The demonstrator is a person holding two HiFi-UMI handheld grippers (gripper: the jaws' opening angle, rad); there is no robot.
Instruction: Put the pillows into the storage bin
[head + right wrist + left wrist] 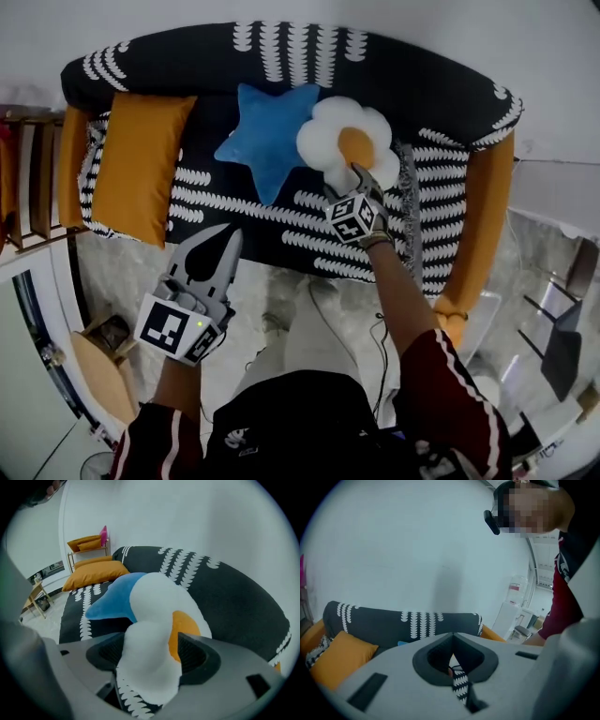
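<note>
Left gripper (229, 242) hangs near, over the floor (122, 262), jaws closed, empty; right arm stretches far, right gripper (360, 174) tilted down, jaws wide astride a petal of the flower pillow (328, 136) on the sofa (450, 103); star pillow (262, 141) touches its left; orange pillow (141, 164) far left; white wall (281, 11) behind.

Right hand-held gripper (361, 174) at flower pillow (323, 141)

Three pillows lie on a black sofa (225, 230) printed with white leaves. A white flower-shaped pillow (328, 141) with an orange centre lies near the middle of the seat, one petal between the parted jaws of the right gripper (359, 174). A blue star-shaped pillow (262, 136) lies touching its left side. An orange rectangular pillow (141, 164) rests at the sofa's left end, well apart.
</note>
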